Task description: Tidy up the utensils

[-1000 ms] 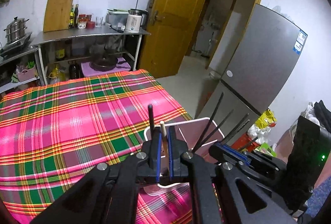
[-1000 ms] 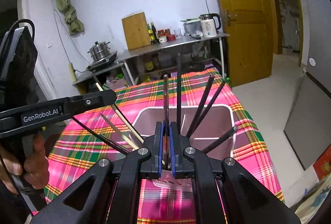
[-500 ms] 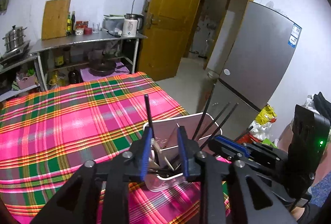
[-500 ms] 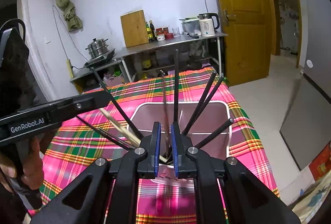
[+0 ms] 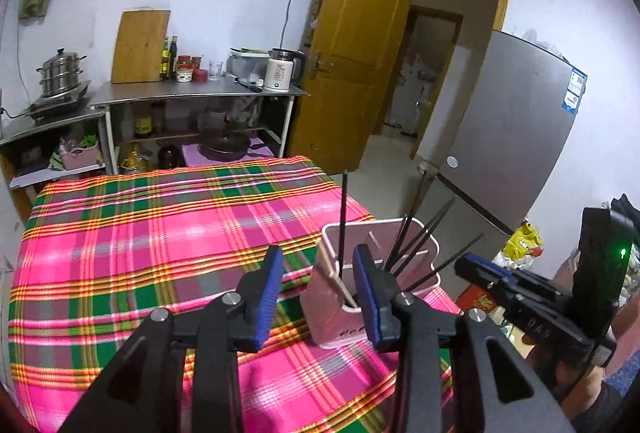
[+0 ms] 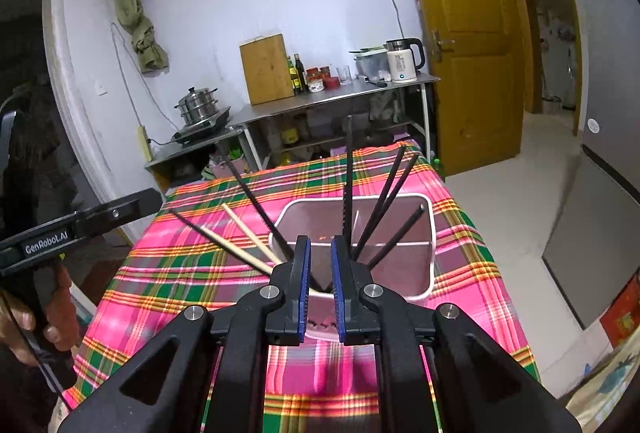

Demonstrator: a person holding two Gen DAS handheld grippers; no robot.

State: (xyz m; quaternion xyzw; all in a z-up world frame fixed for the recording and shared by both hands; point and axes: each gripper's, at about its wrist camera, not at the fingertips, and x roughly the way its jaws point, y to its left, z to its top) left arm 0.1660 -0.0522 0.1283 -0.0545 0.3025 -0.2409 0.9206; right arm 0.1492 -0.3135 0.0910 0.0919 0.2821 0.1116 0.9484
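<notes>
- Right view alone showed a hand on the left gripper, jaws just spread, empty.
- Right gripper stood slightly parted (nothing pinched) before the glossy white bin of thin black chopsticks.

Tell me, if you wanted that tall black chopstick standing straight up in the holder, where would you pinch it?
Probably high on the bare shaft of the upright black chopstick, coming from above the pink utensil holder. It rises clear of the leaning black chopsticks and wooden chopsticks, so only up there is there room for fingers.

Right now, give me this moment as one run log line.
left hand-held gripper: just opened, empty | right hand-held gripper: open, empty | chopsticks: standing in holder | tablecloth: bare
</notes>
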